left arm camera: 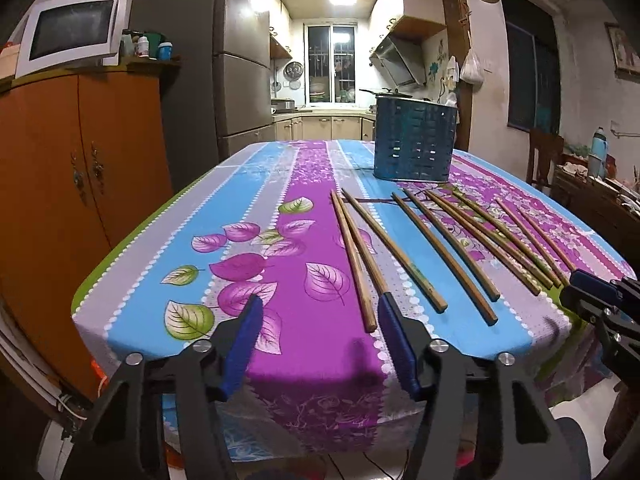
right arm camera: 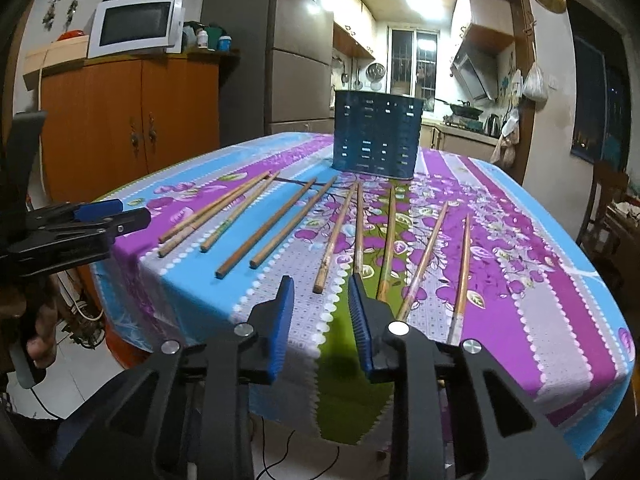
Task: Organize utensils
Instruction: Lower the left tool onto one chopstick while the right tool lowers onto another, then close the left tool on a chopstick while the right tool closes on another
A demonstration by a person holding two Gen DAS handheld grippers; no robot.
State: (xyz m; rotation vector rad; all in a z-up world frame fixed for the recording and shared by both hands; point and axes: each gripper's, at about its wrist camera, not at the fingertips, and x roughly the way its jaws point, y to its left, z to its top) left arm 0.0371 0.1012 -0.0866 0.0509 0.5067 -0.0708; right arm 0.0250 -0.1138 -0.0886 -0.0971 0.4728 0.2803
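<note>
Left gripper [left arm camera: 318, 312] astride chopstick [left arm camera: 352, 260], unclamped

- I see ten wooden chopsticks [right arm camera: 340, 232] lying flat on the cloth across the middle of the right wrist frame, fanned out, thick ends toward the bottom, thin tips toward the top.
- Five lie left of centre, the leftmost two touching; five lie at centre and right.
- A dark blue slotted holder [right arm camera: 378, 136] stands upright at upper centre, just past the tips.
- In my left wrist frame the holder [left arm camera: 414, 140] sits upper right, the chopsticks [left arm camera: 440, 248] right of centre.
</note>
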